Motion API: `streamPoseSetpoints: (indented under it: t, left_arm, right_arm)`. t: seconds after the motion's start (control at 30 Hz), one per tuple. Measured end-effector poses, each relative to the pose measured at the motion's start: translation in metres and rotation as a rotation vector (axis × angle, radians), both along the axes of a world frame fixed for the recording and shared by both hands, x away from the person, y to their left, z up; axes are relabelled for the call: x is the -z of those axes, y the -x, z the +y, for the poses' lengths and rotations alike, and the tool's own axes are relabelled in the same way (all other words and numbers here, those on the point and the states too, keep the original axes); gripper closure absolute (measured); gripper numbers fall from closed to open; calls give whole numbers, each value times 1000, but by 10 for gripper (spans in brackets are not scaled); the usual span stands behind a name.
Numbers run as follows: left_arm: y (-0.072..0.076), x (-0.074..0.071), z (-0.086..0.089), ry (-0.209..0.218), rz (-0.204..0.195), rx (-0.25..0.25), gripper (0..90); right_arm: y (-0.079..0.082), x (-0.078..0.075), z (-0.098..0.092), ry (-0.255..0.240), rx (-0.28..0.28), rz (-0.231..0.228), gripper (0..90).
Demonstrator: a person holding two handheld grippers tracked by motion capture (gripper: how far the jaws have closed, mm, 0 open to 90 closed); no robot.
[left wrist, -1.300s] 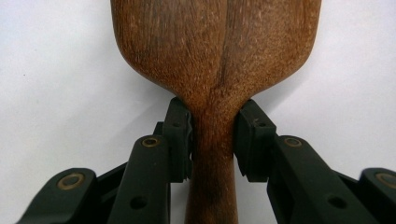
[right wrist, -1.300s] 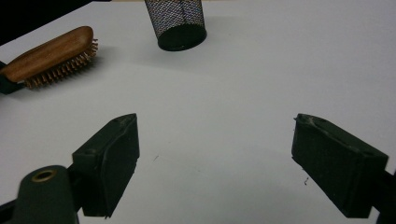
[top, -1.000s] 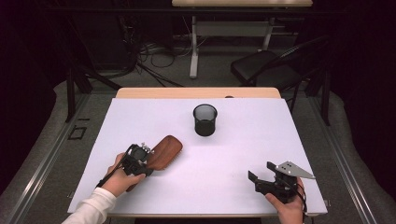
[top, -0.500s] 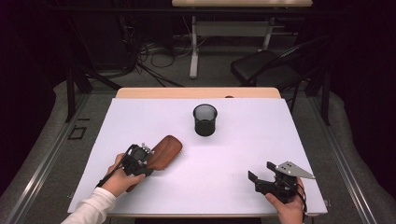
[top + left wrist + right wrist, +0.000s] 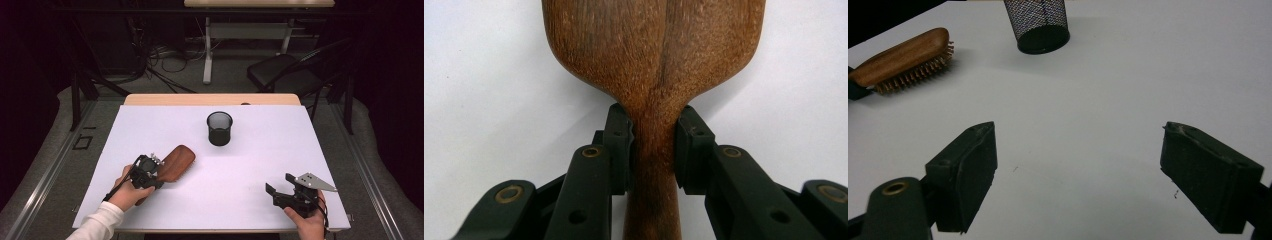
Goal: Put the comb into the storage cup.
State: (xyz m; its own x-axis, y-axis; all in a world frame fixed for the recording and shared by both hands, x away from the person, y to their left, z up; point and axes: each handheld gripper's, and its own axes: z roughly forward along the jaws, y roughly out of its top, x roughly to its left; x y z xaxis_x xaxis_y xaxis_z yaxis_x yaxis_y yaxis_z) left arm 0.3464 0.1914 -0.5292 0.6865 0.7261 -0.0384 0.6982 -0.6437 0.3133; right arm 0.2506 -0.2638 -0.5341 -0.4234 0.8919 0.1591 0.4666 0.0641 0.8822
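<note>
Counts for you: 1 wooden hairbrush (image 5: 175, 162) near-left on the table (image 5: 260, 165), bristles facing down. 1 black mesh cup (image 5: 219, 128) at far centre. 2 grippers: left gripper (image 5: 152, 167) at near left, right gripper (image 5: 280, 187) at near right. 2 hands of yours: left hand (image 5: 131, 187), right hand (image 5: 308, 222). Beyond the table, 1 black chair (image 5: 285, 75) at far right and 1 second table (image 5: 260, 4) at the far edge.

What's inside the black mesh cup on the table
From the high view, the mesh cup looks empty, with only its dark bottom showing. Its near wall hides part of the floor, so something small could sit unseen.
</note>
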Motion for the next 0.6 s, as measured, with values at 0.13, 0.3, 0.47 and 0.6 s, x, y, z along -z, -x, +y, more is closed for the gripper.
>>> streamPoseSetpoints:
  t: [0.13,0.3,0.47,0.6]
  left_arm:
    - [0,0,0,8,0,-6,719]
    - [1,0,1,15,-4,-5,721]
    - [1,0,3,32,-12,-4,722]
    - [2,0,5,46,-15,-8,722]
  right_arm:
    - [0,0,0,-1,1,0,148]
    - [0,0,0,-1,-1,-1,148]
    - [0,0,0,0,0,0,147]
    - [0,0,0,1,0,4,148]
